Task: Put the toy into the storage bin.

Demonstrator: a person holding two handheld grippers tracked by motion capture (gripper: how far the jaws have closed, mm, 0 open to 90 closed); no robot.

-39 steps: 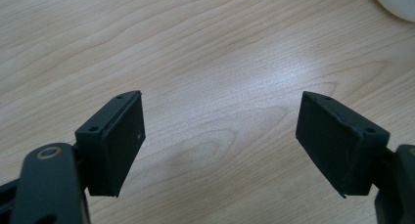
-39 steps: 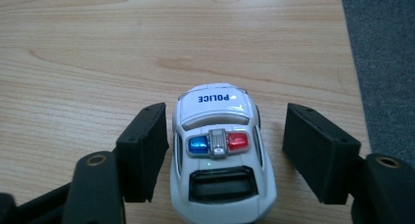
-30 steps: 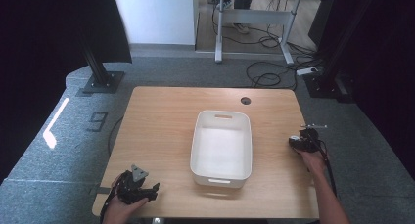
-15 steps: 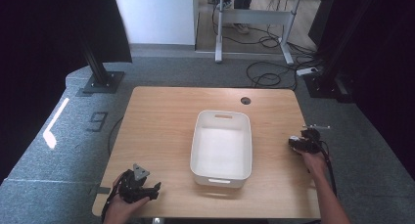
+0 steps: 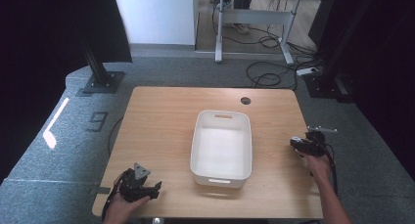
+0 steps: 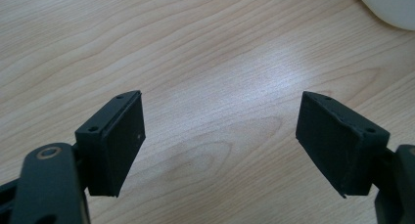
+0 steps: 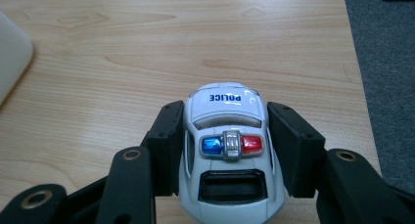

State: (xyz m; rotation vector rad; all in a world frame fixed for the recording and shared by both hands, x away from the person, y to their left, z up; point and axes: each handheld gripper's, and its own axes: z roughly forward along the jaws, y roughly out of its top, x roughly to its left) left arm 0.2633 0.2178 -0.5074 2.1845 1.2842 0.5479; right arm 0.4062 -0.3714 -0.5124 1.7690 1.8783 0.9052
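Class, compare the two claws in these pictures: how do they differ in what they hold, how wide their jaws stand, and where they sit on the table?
The right claw is shut on a white toy police car; the left claw holds nothing. The left claw's jaws stand wide apart over bare wood; the right claw's press the car's sides. The left claw sits at the table's near left corner, the right at its right edge. Both are black, hand-held, beside the white tub.

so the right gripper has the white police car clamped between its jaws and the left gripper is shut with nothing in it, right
Not quite: the left gripper is open, not shut. The left gripper view shows its jaws standing wide apart over bare table, with nothing between them. The rest holds: the right gripper has the white police car clamped between its jaws.
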